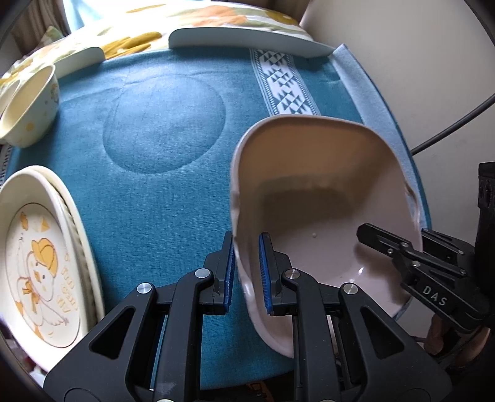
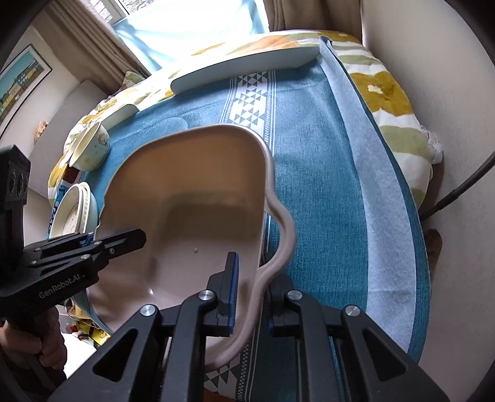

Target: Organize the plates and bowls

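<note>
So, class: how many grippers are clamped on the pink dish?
2: the left gripper grips the pink dish on its left rim, the right gripper on its wavy right rim.

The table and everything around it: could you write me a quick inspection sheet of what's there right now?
Surface: teal tablecloth with a white patterned band, over a floral cloth.
Job's things: pink wavy-rimmed dish, held tilted by both claws; duck-print plate on a stack at the left; yellow-patterned bowl at far left.
Clutter: white tray and another white piece at the far edge.
Grippers: left claw shut on the dish's left rim; right claw shut on its right rim.
Cables: one black cable at the right, off the table.
Surroundings: curtained window, framed picture, pale walls.
</note>
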A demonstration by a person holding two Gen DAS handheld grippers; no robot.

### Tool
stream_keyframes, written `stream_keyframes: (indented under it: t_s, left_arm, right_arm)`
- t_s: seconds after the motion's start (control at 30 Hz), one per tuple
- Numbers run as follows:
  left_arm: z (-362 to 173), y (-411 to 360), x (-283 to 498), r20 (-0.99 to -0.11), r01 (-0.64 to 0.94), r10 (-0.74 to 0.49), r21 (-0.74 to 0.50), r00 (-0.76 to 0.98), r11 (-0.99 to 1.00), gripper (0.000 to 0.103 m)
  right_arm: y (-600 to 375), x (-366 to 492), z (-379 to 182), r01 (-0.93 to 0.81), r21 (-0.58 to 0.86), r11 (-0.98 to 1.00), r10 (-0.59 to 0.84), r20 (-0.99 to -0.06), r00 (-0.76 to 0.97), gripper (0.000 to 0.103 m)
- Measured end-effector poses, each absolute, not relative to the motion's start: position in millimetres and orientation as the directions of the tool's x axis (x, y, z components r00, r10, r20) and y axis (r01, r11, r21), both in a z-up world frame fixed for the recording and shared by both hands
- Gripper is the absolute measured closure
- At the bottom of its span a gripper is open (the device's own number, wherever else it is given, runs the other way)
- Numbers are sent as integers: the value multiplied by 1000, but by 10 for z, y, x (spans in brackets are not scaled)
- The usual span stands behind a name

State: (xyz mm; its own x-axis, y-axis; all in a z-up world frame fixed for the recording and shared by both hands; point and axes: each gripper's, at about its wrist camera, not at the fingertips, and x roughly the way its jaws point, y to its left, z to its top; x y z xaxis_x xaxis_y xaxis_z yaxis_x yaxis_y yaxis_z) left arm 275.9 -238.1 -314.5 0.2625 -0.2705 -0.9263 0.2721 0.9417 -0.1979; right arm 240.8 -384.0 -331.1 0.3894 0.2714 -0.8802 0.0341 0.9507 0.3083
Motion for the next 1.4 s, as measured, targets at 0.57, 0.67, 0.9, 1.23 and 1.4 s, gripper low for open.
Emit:
stream_keyframes:
  t_s: [0.57,0.67,0.9,1.23,1.4]
  left_arm:
    - [-2861,-2219,2700,-911,287,-259,-167,322,943,38]
    - [-2681,-2093,2655,-895,285,-272,-173,354,943,38]
    - [-2226,-1557,2633,-856,236,-257,-164,448,958,34]
    - [-1890,-661,2876,-805,187,-304,-242,510,952,16]
    - [-1851,-493,2973,-806,194,-292,-222,514,956,16]
  right_arm:
    - [-3920,2378,-2990,105,338,935,249,-839,483,34]
    - [-3828,2390,-2807,85,335,938,248,-824,510,34]
    - [-3362,2499,-2341,3,337,942,273,-767,580,16]
    - [-2900,2654,-2118,86,242,967,135,-762,633,16]
    - [-2827,2651,-2017,88,261,961,141,-741,657,16]
